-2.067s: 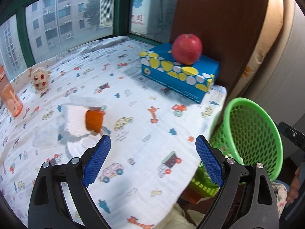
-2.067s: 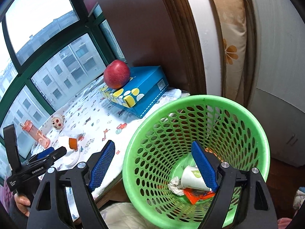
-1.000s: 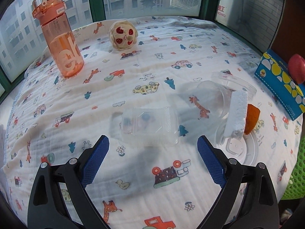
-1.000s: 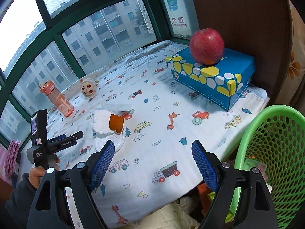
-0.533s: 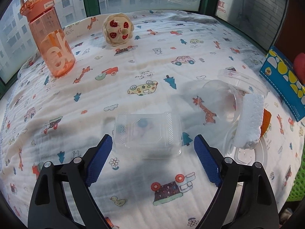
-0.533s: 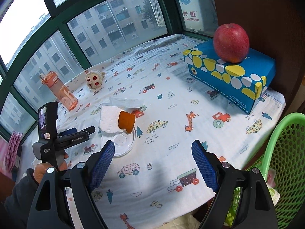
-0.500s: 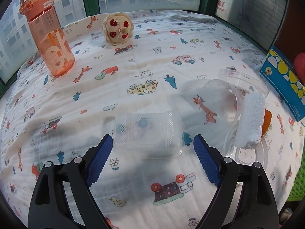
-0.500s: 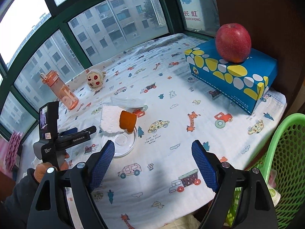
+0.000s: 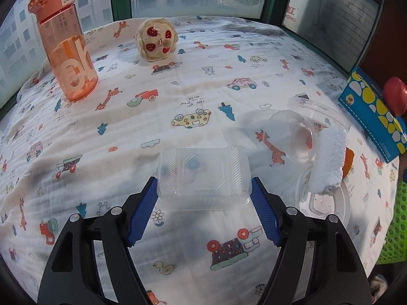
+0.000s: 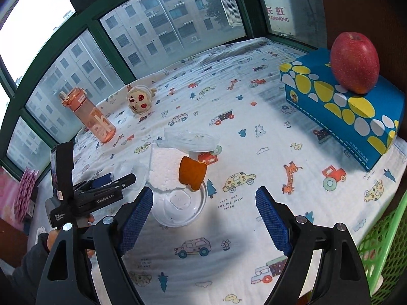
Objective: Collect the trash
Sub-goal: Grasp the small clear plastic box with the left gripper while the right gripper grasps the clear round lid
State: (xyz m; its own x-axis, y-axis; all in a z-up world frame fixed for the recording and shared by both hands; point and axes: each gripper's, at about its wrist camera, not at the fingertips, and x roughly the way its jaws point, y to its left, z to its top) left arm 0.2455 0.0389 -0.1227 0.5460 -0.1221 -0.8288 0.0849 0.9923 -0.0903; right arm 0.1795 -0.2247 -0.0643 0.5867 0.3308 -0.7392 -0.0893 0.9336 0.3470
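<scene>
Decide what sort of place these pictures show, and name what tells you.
Probably a bay-window ledge in a flat, high up: green-framed windows facing apartment blocks, a children's cartoon-print cloth spread over the ledge, and a drinking bottle and plush toy on it.

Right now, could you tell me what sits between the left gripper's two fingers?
The clear plastic clamshell box lies between the closing jaws of the left gripper on the printed cloth, as the left wrist view shows.

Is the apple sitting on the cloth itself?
No, the apple rests on top of the blue box, which itself lies on the cloth.
</scene>
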